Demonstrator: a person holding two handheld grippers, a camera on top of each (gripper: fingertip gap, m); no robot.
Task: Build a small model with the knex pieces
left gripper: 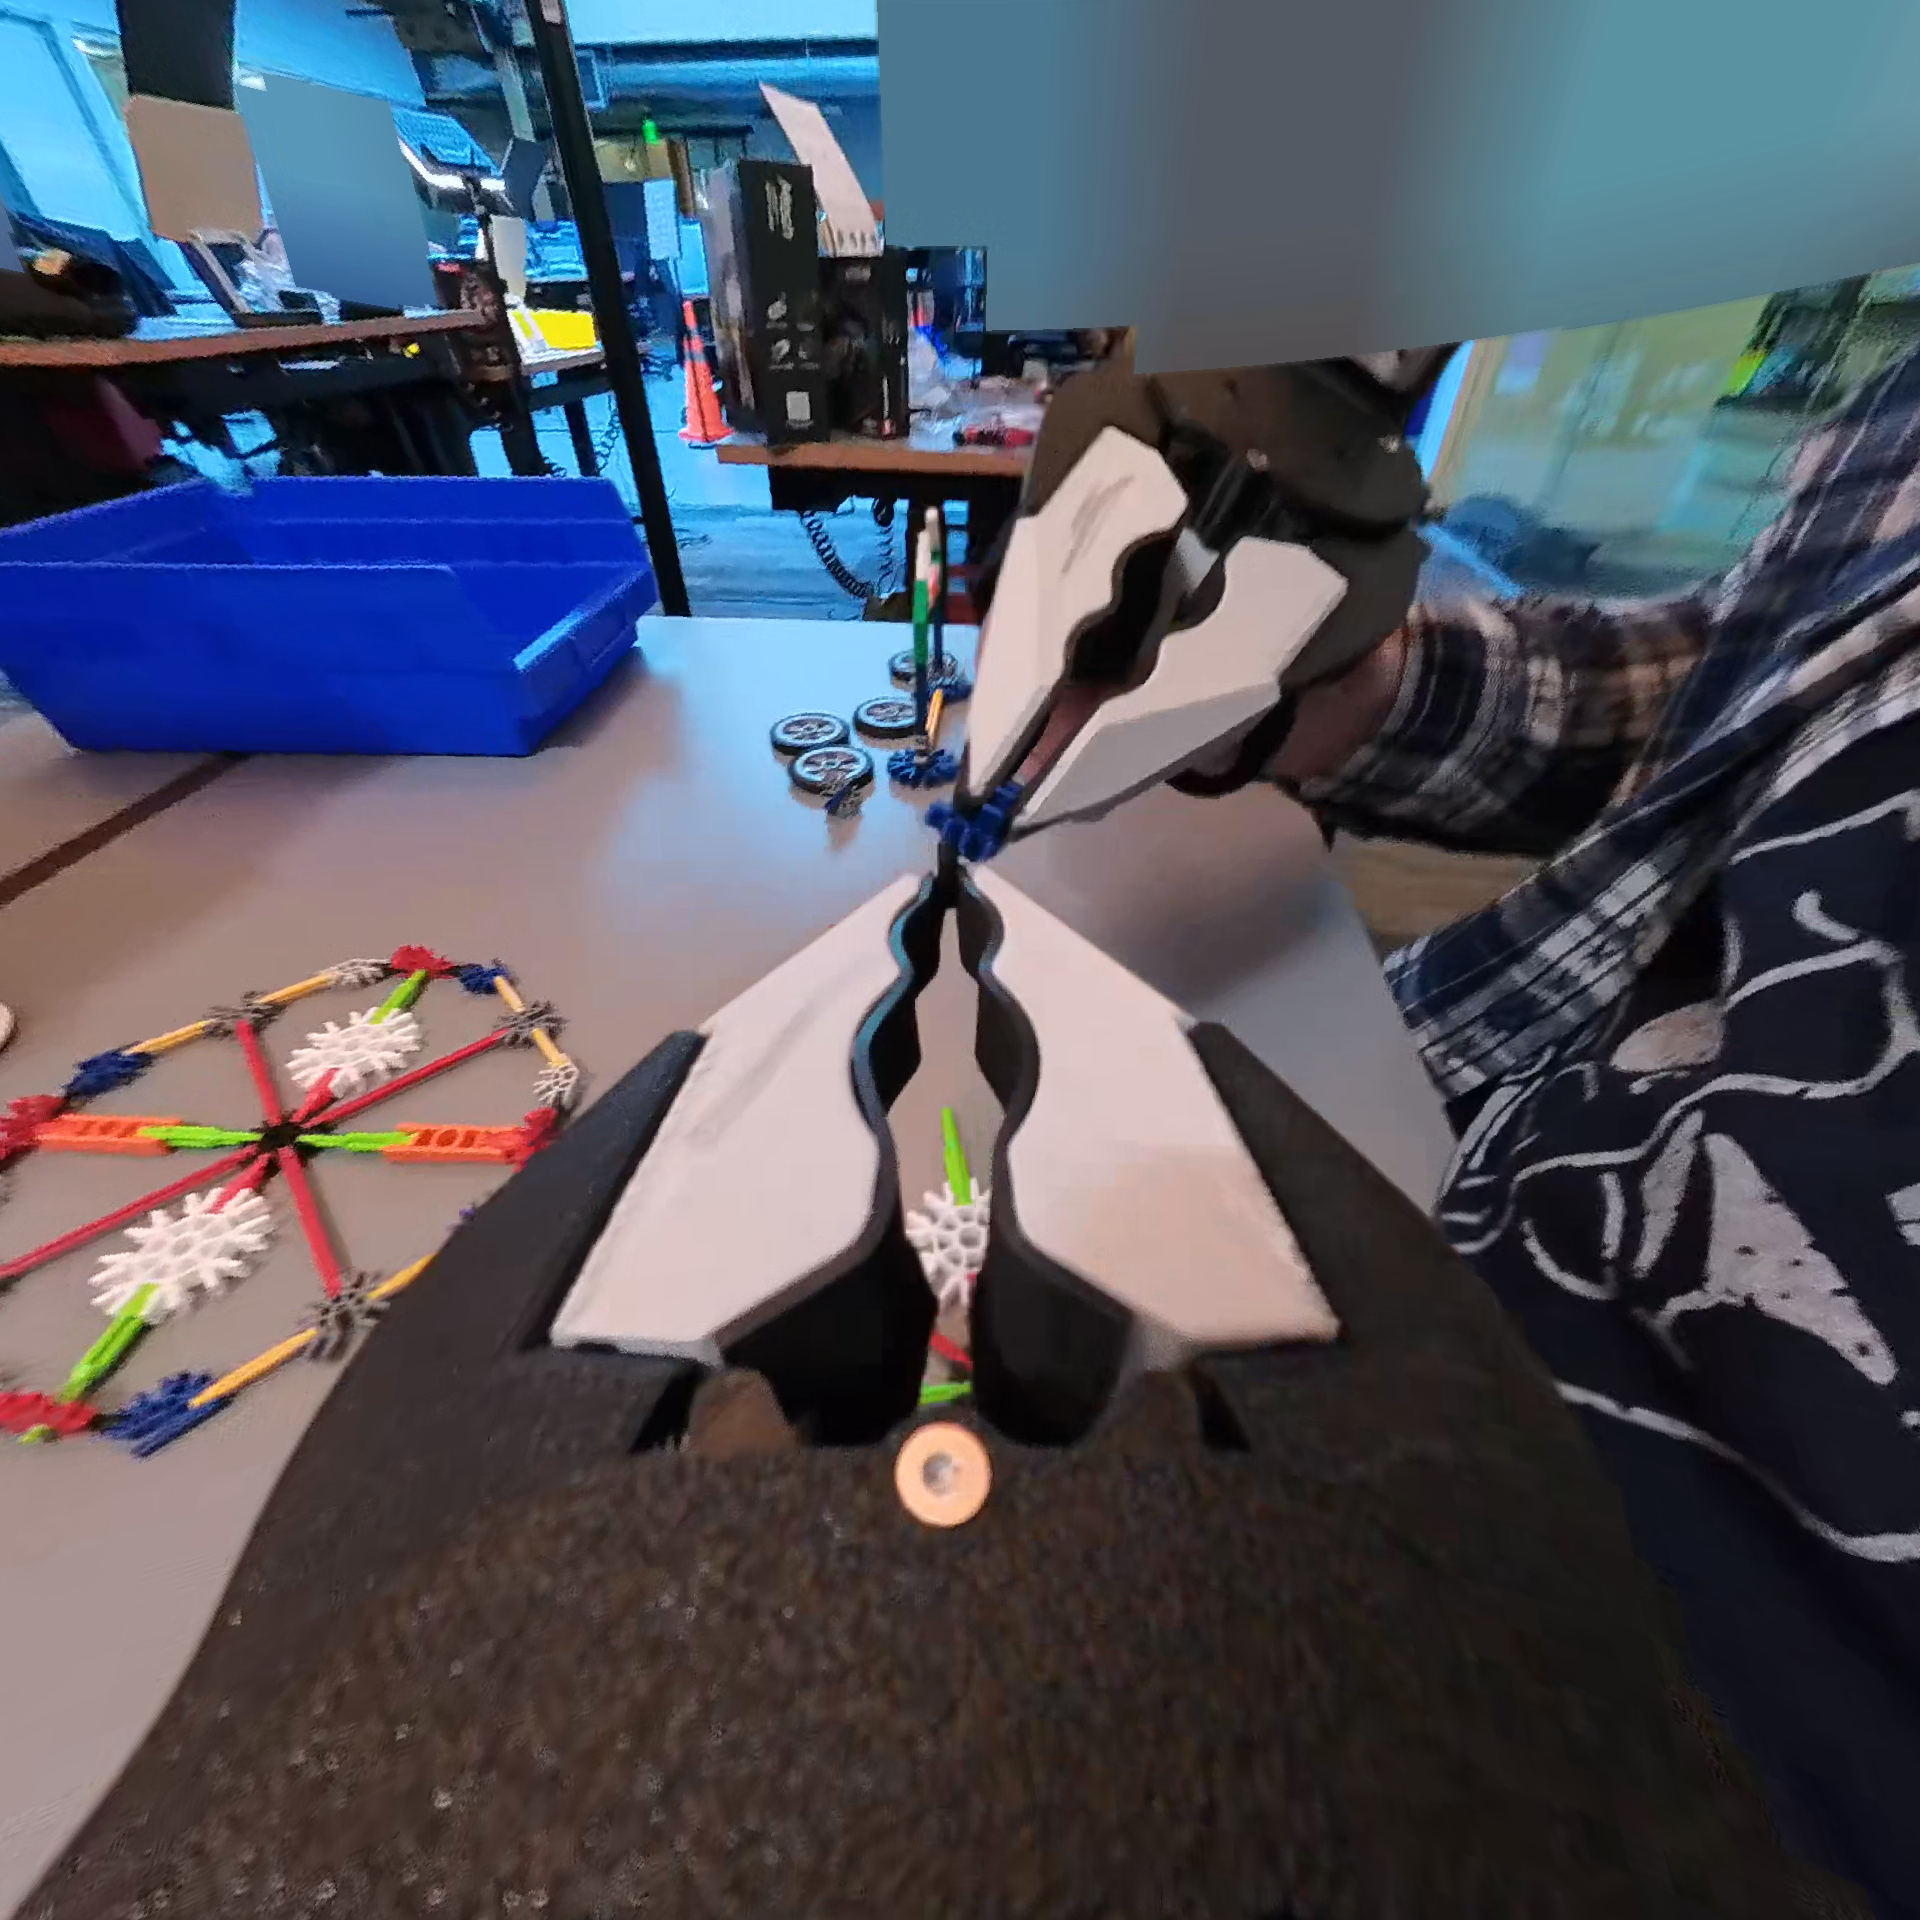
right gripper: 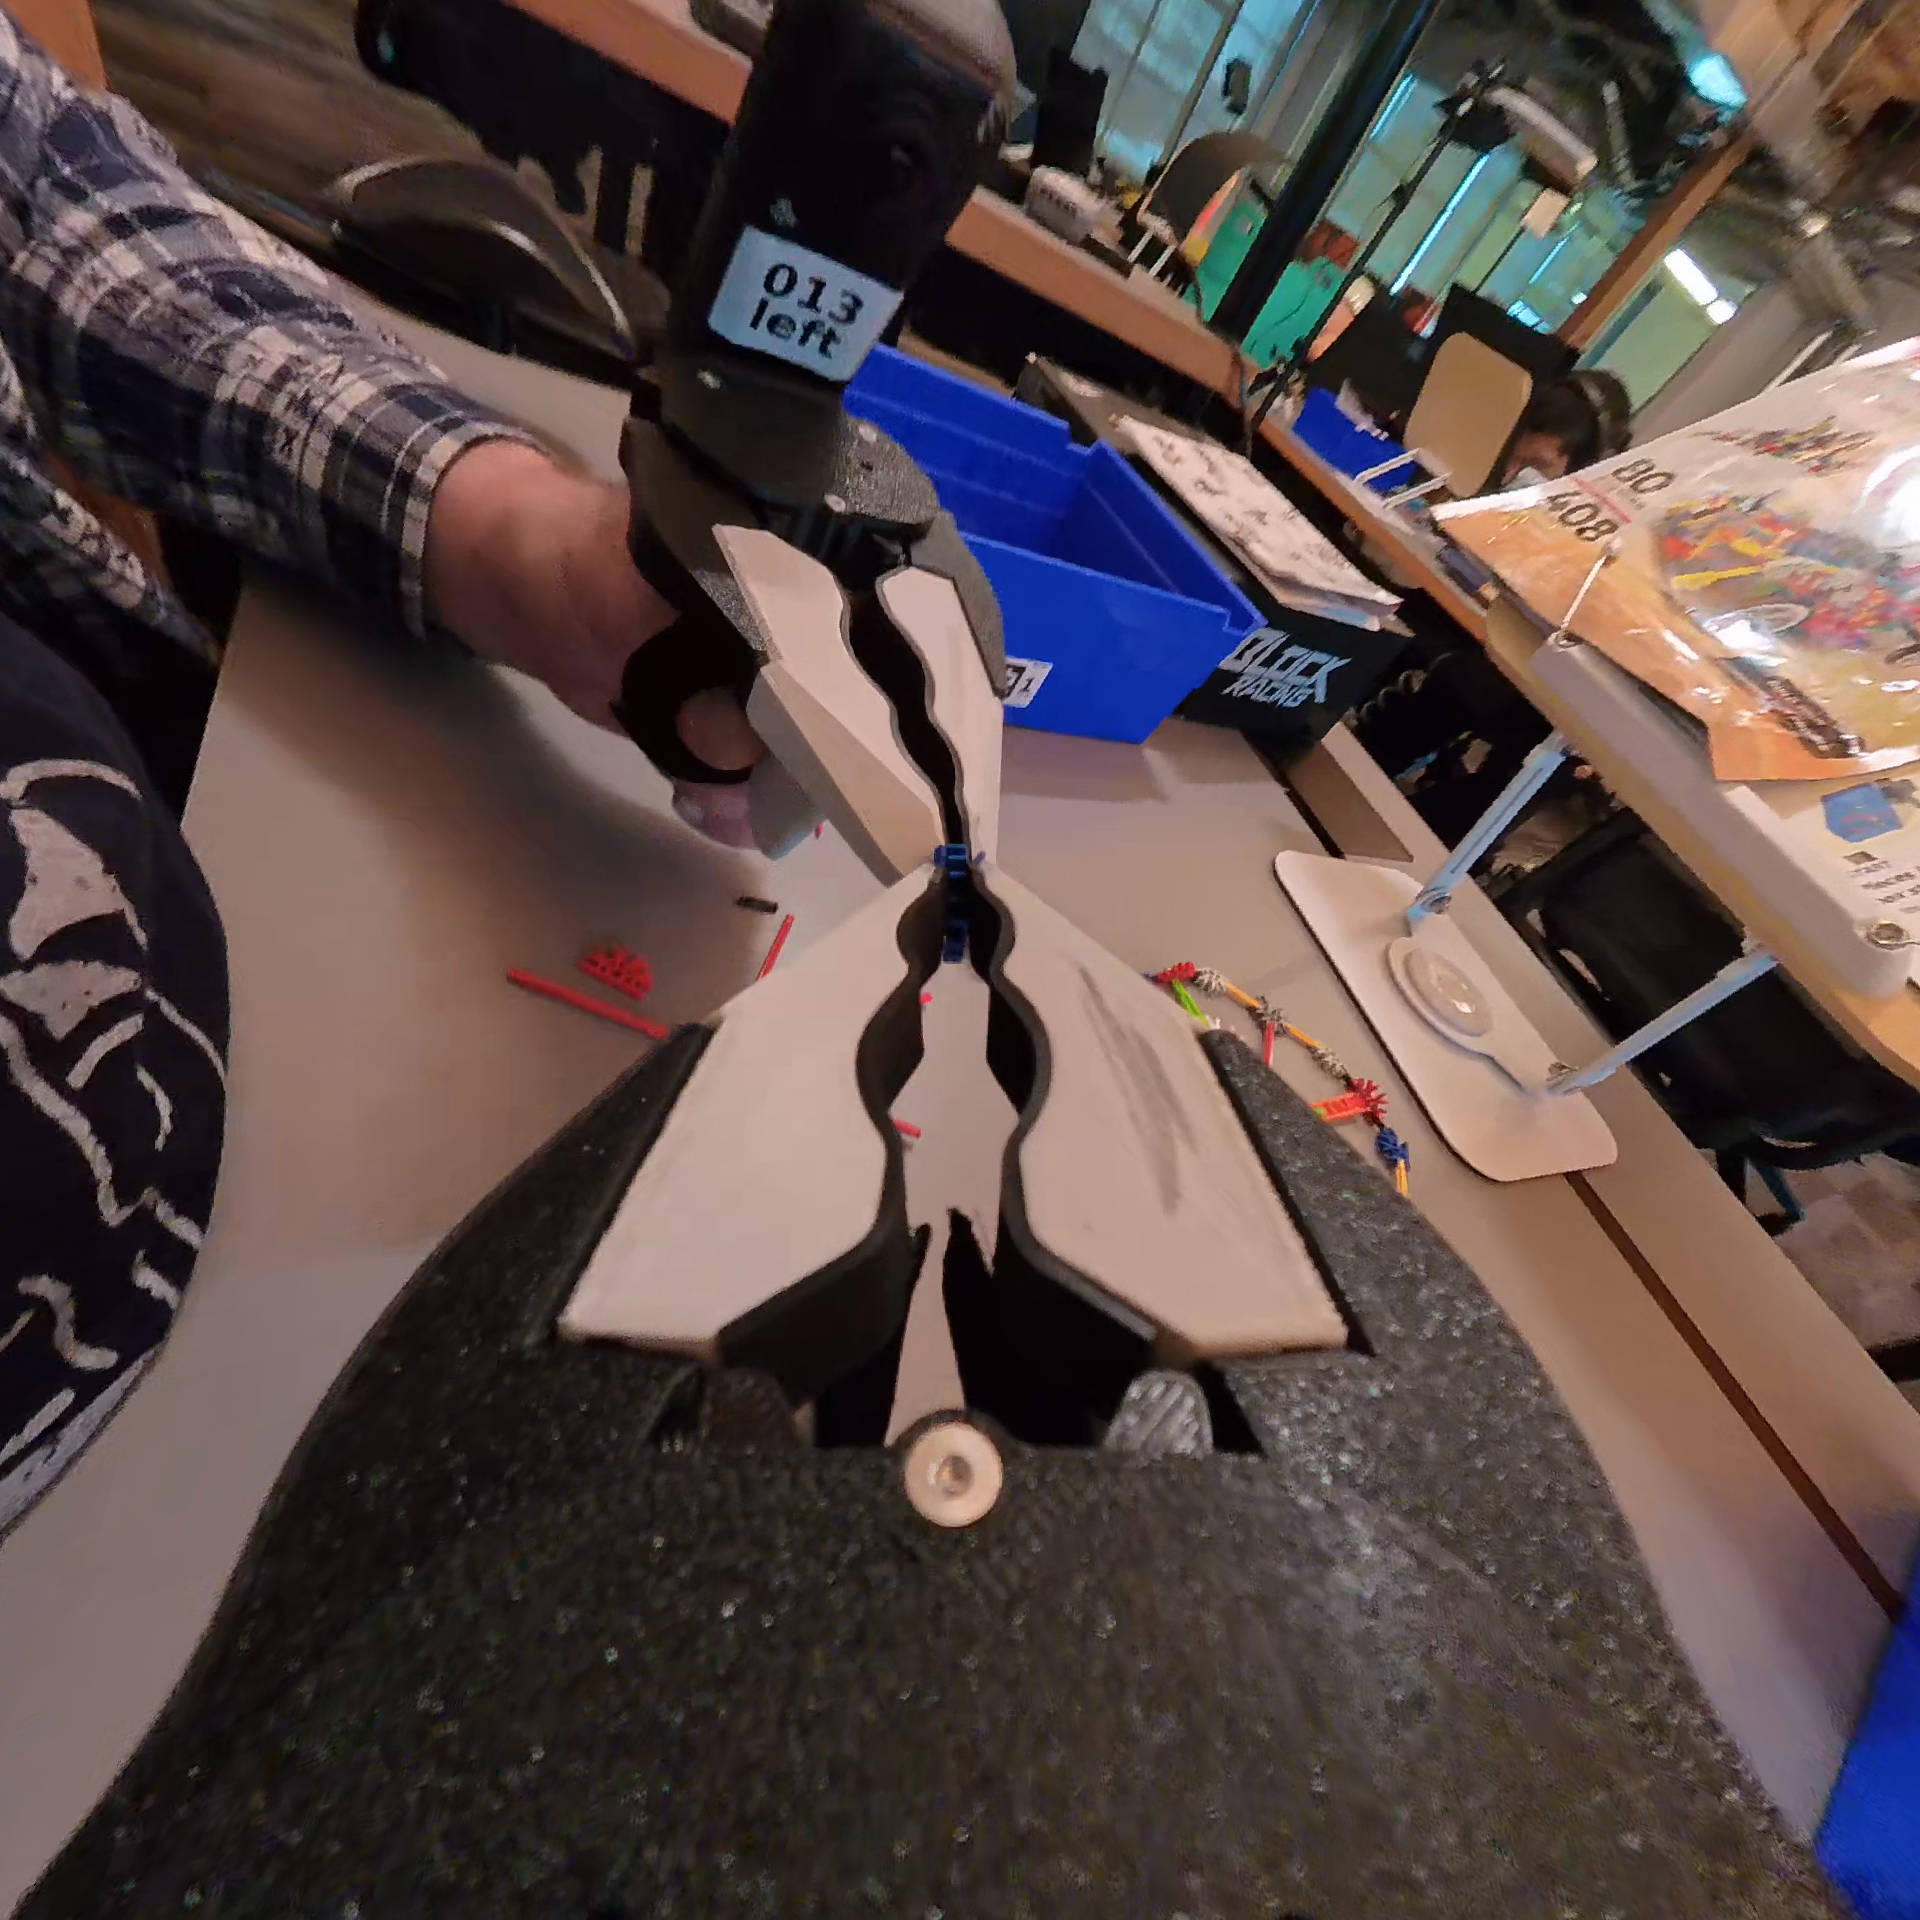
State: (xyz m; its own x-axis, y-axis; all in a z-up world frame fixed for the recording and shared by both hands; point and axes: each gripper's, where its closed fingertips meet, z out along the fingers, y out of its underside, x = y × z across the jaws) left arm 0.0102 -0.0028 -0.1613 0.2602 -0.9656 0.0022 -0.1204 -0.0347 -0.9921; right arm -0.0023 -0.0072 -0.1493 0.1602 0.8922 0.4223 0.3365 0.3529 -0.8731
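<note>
both grippers meet tip to tip above the grey table (left gripper: 520, 831), with a small blue toothed connector (left gripper: 975, 821) between them. the left gripper (left gripper: 940, 883) has smooth white wedge fingers with wavy black inner edges set in a grainy black body; its tips are pressed nearly together on a thin dark rod stub (left gripper: 945, 864) that joins the connector from below. the right gripper (left gripper: 1003, 795), of the same build, comes down from above and pinches the connector itself; in the right wrist view its own tips (right gripper: 954, 883) close on that blue piece (right gripper: 952, 904), with the left gripper's fingertips (right gripper: 961, 831) touching it from the far side.

left of the connector, flat on the table, lies a rod-and-hub wheel (left gripper: 281, 1138): red spokes, yellow rim rods, green and orange bars, and two white snowflake-shaped hubs. a third white snowflake hub (left gripper: 951, 1231) with a green rod shows between the left gripper's fingers. beyond the connector sit four small black rubbery wheels (left gripper: 831, 743) and one loose blue gear-like connector (left gripper: 923, 767). far left of it stands a glossy blue plastic bin (left gripper: 312, 613). a plaid sleeve (left gripper: 1558, 686) reaches in from the right.
</note>
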